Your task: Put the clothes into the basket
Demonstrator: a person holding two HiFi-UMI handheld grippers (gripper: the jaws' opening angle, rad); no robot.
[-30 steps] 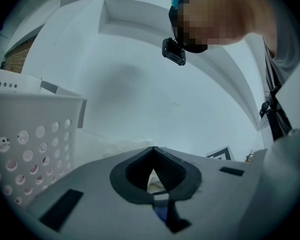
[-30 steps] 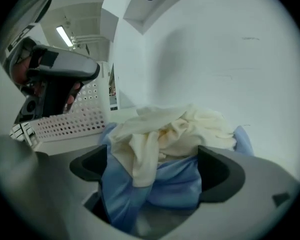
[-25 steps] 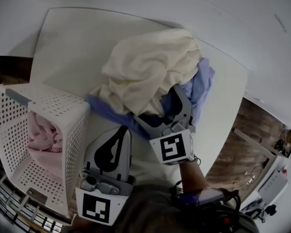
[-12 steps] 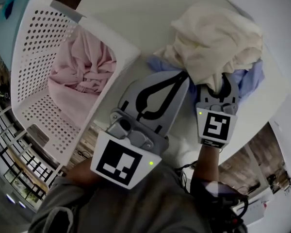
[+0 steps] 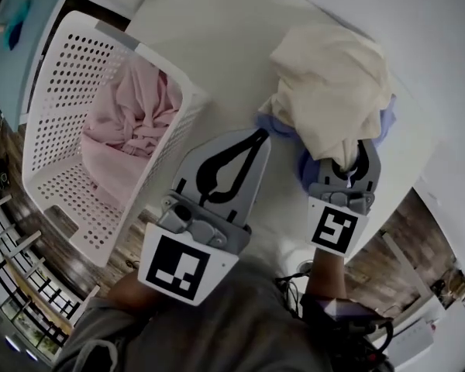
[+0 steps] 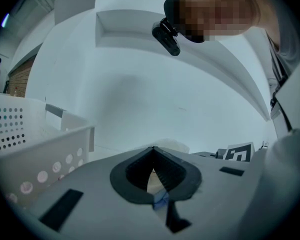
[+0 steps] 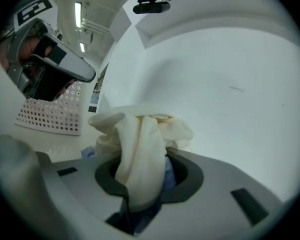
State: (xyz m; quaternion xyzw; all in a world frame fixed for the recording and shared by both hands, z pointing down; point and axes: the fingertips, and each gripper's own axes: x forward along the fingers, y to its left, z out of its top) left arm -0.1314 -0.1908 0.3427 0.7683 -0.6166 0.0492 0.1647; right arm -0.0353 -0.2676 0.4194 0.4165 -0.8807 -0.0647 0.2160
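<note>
Closest to me, my left claw [image 5: 257,134] has its jaws pressed together with nothing in them, its tip over the white table [image 5: 217,22] just beside the near wall of the basket [image 5: 62,91]. My right claw [image 5: 347,161] has just been closing and pinches a fold of the cream garment [image 5: 333,84], which bunches up beyond the jaws. A little of the blue garment [image 5: 275,122] shows in the gap beneath that fold. The rest of the blue garment lies on the table under the cream one. Off to my left, the white perforated basket stands beside the table's edge, with a pink garment [image 5: 139,122] crumpled inside it.
</note>
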